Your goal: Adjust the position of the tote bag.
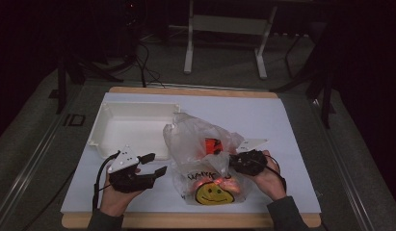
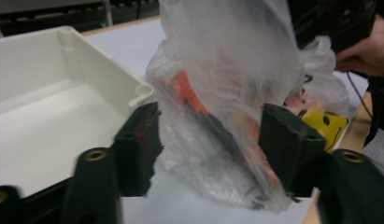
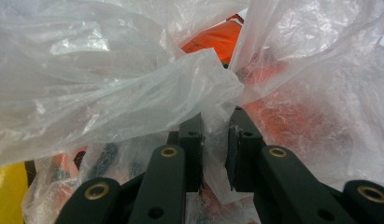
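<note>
The crumpled clear plastic bag (image 1: 205,144) with a yellow smiley face printed on it sits near the front edge of the white tabletop (image 1: 282,125), a little right of the middle; it stands taller than it is wide, its gathered mouth up and its printed side toward me; through the film I see orange-and-black contents, too blurred to count. My right gripper (image 1: 244,161) is against its right flank, jaws nearly together and pinching a twisted fold of the film between the pads (image 3: 192,140). My left gripper (image 1: 150,164) hangs just off the bag's left side, jaws spread wide with nothing pressed between them; in the left gripper view the bag lies straight ahead between the two black jaws, so the coming move runs rightward into the bag. The right hand is nearer, already on it. Behind the left gripper, toward the back left corner, lies one shallow white plastic tray (image 1: 133,126). Count: one bag, one tray, two grippers.
</note>
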